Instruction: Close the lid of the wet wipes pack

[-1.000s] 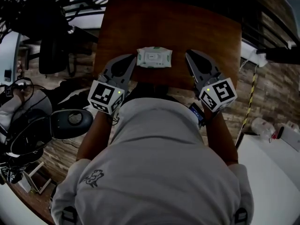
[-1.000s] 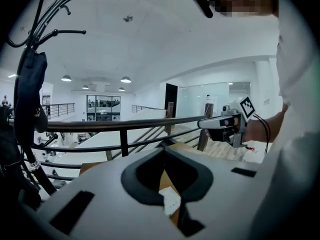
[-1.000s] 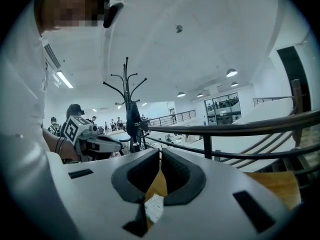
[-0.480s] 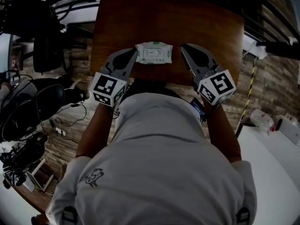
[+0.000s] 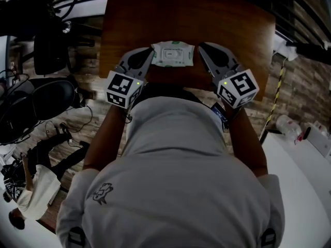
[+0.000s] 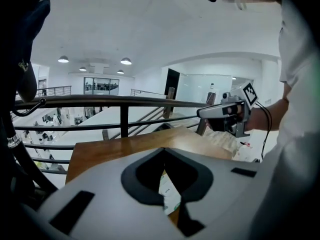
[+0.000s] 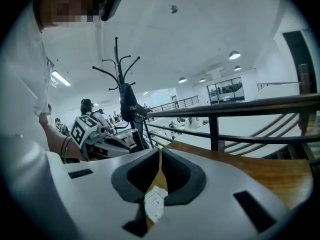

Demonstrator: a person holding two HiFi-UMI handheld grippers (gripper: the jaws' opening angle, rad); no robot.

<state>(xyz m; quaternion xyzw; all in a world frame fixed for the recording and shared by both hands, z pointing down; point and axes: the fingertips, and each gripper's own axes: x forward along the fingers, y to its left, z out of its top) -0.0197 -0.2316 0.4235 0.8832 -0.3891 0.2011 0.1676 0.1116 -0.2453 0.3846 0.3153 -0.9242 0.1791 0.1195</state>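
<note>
The wet wipes pack [image 5: 173, 53] is white with green print and lies flat near the front edge of the brown wooden table [image 5: 186, 14]. Its white lid looks flat on top. My left gripper [image 5: 151, 50] is shut and empty, its tips right at the pack's left end. My right gripper [image 5: 201, 46] is also shut and empty, just off the pack's right end. In the left gripper view the pack [image 6: 170, 195] shows through the gap under the closed tips [image 6: 163, 149]. The right gripper view shows the pack [image 7: 154, 204] the same way.
A metal railing [image 6: 120, 102] runs behind the table's far edge. A coat rack [image 7: 120, 79] stands off to the left side. A black office chair [image 5: 49, 94] and cables lie on the floor at left. A white table [image 5: 305, 180] is at lower right.
Both grippers have sunk and drawn in toward the pack's two ends. The pack has stayed where it was on the table.
</note>
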